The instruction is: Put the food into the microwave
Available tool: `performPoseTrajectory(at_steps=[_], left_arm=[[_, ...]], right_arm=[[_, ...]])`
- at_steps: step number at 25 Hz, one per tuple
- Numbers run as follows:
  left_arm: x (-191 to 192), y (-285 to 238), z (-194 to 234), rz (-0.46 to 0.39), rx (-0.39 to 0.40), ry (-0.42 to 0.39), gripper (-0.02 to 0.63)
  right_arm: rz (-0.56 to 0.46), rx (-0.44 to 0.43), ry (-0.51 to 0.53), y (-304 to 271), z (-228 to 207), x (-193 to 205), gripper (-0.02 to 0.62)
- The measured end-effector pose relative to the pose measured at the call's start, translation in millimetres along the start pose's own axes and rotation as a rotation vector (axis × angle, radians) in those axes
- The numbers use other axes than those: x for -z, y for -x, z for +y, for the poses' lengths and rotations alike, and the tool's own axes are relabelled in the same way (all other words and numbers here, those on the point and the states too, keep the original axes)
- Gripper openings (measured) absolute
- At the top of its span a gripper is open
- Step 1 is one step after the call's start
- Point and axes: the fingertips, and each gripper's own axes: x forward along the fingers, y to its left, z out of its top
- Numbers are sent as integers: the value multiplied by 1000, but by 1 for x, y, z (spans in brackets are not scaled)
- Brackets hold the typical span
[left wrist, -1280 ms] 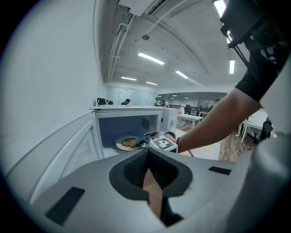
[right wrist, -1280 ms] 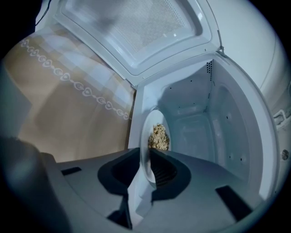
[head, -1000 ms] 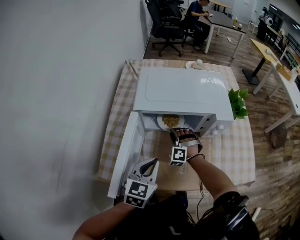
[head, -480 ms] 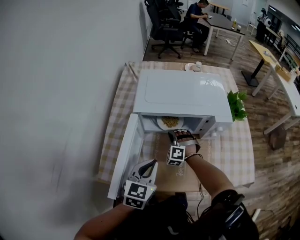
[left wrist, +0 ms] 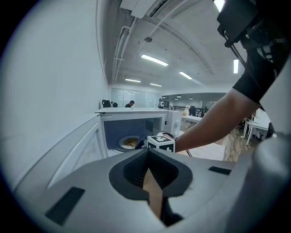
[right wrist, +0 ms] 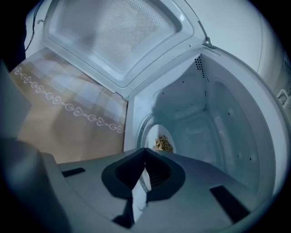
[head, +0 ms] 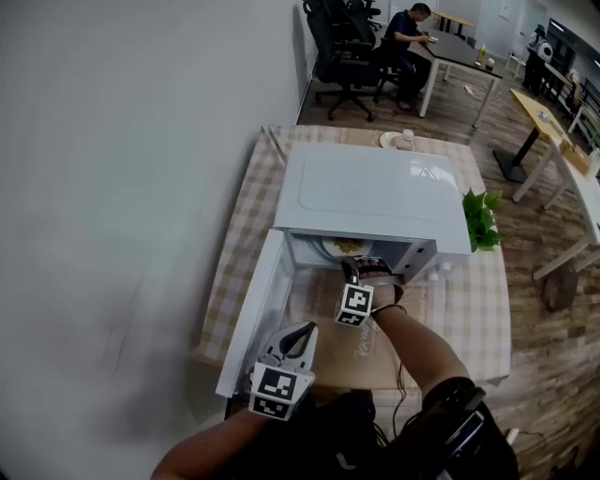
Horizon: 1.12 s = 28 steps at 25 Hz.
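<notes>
plate of food inside the open microwave, right gripper on its rim

the food (head: pixel 348 246), a yellowish-brown heap, lies on a white plate (right wrist: pixel 152 136) on the floor of the microwave's cavity, just past the opening; the right gripper (right wrist: pixel 145 150) reaches into the mouth of the cavity, and its jaws are clenched on the near rim of the plate, a pale sliver of which shows between them; the marker cube (head: pixel 355 303) on that gripper sits just outside the opening, above the person's gloved hand and bare forearm; the microwave (head: pixel 375 192) is white and stands on a checked tablecloth (head: pixel 239 244); its door (head: pixel 255 314) is swung fully open to the left, the mesh window of its inner face showing in the right gripper view; a tan mat (head: pixel 375 352) lies on the table in front of the microwave, under the right arm; the left gripper (left wrist: pixel 148 152) hangs low and apart from the plate, near the free edge of the door, jaws pressed together with nothing between them; a green plant (head: pixel 480 220) stands just beside the microwave's right side; beyond the table, well apart, a person (head: pixel 412 28) sits at a desk among black office chairs on a wooden floor.
</notes>
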Motion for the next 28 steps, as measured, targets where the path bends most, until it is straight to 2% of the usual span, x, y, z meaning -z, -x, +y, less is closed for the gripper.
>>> performPoseTrajectory(at_steps=[9,12,19,25,28], left_arm=[[-4,-2,-3,-3,-56,29,9],[-9,-2,-7,-15,-81,25,9],[-21,-2,-7,-33,-178,86,9],[-34,2,-22,-81,-274,103,9],[-39,3,-34,-110,-299,121,9]], right_arm=[[-15,-23,-24,-2,-3,1,9],[-52,-27,-37,8,-4,-3,11],[-191,-100,-274,66,-13,-14,11],[-294,-111,-388,122,-27,-6,11],[-343,-143,-491,147,-33,0,9]])
